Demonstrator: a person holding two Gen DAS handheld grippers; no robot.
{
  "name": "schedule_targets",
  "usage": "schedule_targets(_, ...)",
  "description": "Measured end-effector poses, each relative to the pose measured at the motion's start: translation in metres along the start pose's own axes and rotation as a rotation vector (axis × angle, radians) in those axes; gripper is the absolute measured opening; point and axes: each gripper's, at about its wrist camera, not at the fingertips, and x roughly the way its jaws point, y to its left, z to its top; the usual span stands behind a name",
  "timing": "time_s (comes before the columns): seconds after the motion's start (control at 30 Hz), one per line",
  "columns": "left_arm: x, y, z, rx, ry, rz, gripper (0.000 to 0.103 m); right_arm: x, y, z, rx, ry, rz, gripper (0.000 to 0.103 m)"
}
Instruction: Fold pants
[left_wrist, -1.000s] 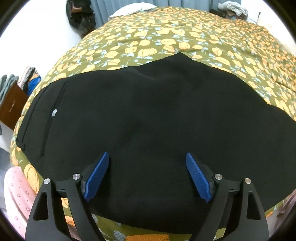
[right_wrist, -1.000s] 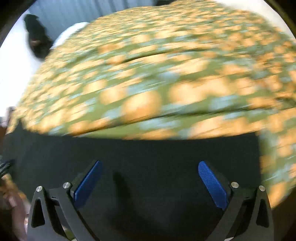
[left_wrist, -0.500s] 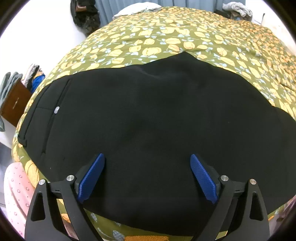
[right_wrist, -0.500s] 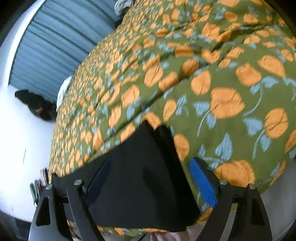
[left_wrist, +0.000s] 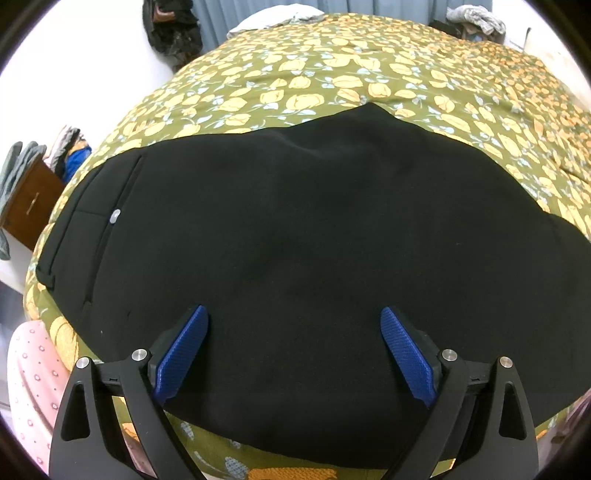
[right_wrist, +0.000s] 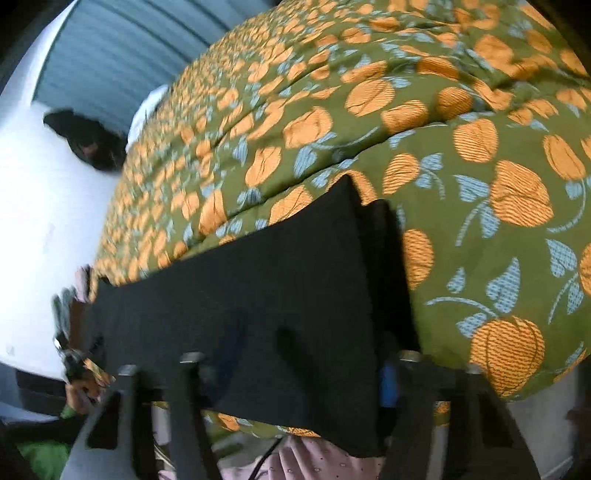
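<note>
Black pants (left_wrist: 303, 236) lie flat across a bed with an olive, orange-flowered cover (left_wrist: 332, 74). The waistband with a small pale button (left_wrist: 115, 216) is at the left. My left gripper (left_wrist: 293, 350) is open and empty, hovering over the near edge of the pants. In the right wrist view the leg-hem end of the pants (right_wrist: 258, 288) lies at the bed's edge. My right gripper (right_wrist: 303, 373) has its jaws spread over the hem; the fingers are blurred and partly hidden by the cloth.
A wooden nightstand (left_wrist: 29, 203) with clothes stands at the left. A dark bag (left_wrist: 170, 29) hangs on the wall by grey curtains. A white pillow (left_wrist: 273, 18) lies at the bed's far end. Pink spotted fabric (left_wrist: 29, 387) is at the near left.
The left gripper has drawn back slightly and its jaws have widened a little. The right gripper has swung to the hem end and dropped low onto the hem.
</note>
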Motion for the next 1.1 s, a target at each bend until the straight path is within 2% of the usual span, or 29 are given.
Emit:
schedule_targets(0.03,0.0,0.0,0.0,0.0,-0.001,-0.001,0.096,-0.002,0.001,0.0,0.006,-0.006,-0.019,0.018)
schedule_targets(0.1,0.0,0.0,0.0,-0.001,-0.001,0.0,0.096,-0.009,0.006,-0.003,0.03,-0.031,0.005,0.017)
schedule_targets(0.27,0.001,0.0,0.0,-0.006,-0.006,0.0,0.097,-0.022,0.058,-0.016,0.06,-0.115,0.263,0.017)
schedule_targets(0.4,0.001,0.0,0.0,-0.012,-0.013,-0.003,0.098,0.001,0.149,-0.033,0.006,-0.112,0.483,0.017)
schedule_targets(0.5,0.0,0.001,-0.001,-0.009,-0.017,-0.013,0.098,0.042,0.236,-0.048,-0.05,-0.083,0.605,0.017)
schedule_targets(0.53,0.0,0.001,-0.001,-0.007,-0.017,-0.016,0.098,0.055,0.263,-0.055,-0.071,-0.075,0.623,0.017)
schedule_targets(0.6,-0.001,0.002,-0.002,-0.001,-0.02,-0.027,0.098,0.091,0.332,-0.074,-0.156,-0.052,0.604,0.019)
schedule_targets(0.63,-0.001,0.003,-0.002,0.001,-0.02,-0.031,0.098,0.106,0.361,-0.084,-0.198,-0.039,0.557,0.024)
schedule_targets(0.7,-0.003,0.005,-0.003,0.007,-0.02,-0.044,0.098,0.138,0.418,-0.106,-0.319,0.026,0.463,0.058)
schedule_targets(0.73,-0.003,0.005,-0.003,0.007,-0.019,-0.049,0.098,0.145,0.438,-0.117,-0.38,0.032,0.427,0.085)
schedule_targets(0.8,-0.006,0.009,-0.005,0.005,-0.021,-0.071,0.098,0.136,0.466,-0.137,-0.513,0.007,0.421,0.086)
schedule_targets(0.9,-0.006,0.014,-0.007,-0.004,-0.023,-0.1,0.098,0.101,0.469,-0.155,-0.661,-0.111,0.377,0.089)
schedule_targets(0.97,-0.005,0.014,-0.005,-0.011,-0.021,-0.099,0.098,0.078,0.445,-0.162,-0.696,-0.197,0.308,0.101)
schedule_targets(1.03,-0.003,0.011,-0.004,-0.01,-0.021,-0.09,0.098,0.06,0.409,-0.171,-0.69,-0.282,0.188,0.103)
schedule_targets(1.1,-0.002,0.008,-0.003,-0.008,-0.021,-0.082,0.099,0.057,0.373,-0.175,-0.633,-0.291,0.062,0.103)
